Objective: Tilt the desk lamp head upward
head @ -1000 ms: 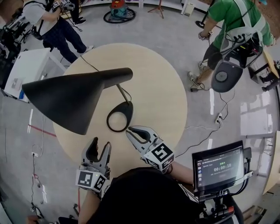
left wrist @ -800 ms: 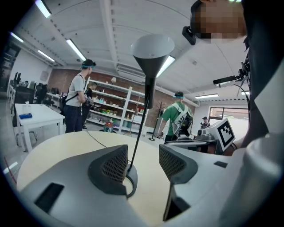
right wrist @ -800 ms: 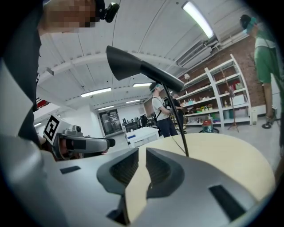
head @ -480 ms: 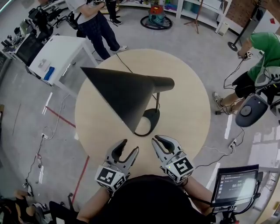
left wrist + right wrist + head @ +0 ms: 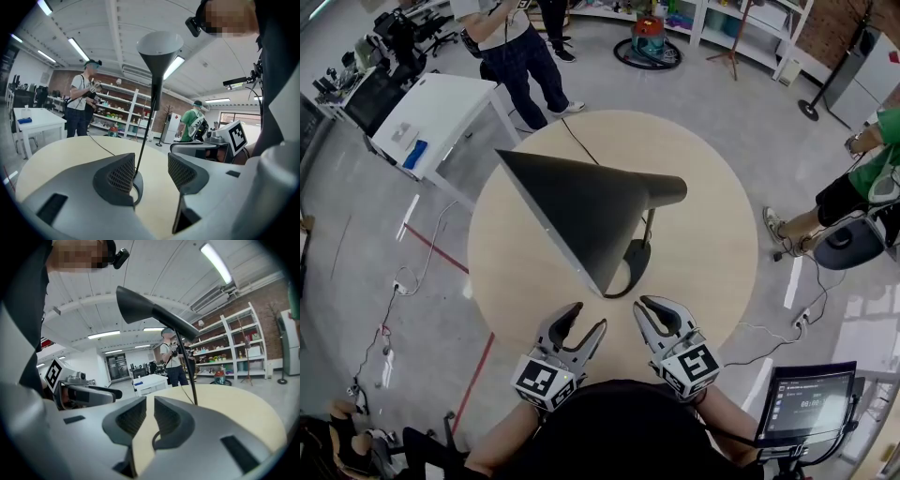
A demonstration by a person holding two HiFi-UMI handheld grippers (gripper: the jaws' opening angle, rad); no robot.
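A black desk lamp stands on the round wooden table [image 5: 712, 234]. Its wide cone shade [image 5: 577, 211] reaches to the left over the table. A thin stem [image 5: 649, 225] goes down to a ring base [image 5: 635, 267]. Both grippers hover at the table's near edge, short of the base and touching nothing. My left gripper [image 5: 586, 317] is open with an empty gap; through it the left gripper view shows the stem [image 5: 147, 126] and the shade [image 5: 159, 47] above. My right gripper [image 5: 661, 307] has only a narrow slit between its empty jaws [image 5: 150, 416], and the shade [image 5: 145, 310] hangs above them.
The lamp's black cable [image 5: 577, 148] runs off the table's far edge. A white desk [image 5: 431, 122] stands at the far left with a person [image 5: 511, 37] beside it. Another person [image 5: 872, 159] is at the right. A tablet screen [image 5: 806, 403] sits near my right side.
The head view has swung, so the lamp now sits mid-frame. My right gripper, close to the ring base a second ago, is now farther back from it. The left jaws keep the same gap.
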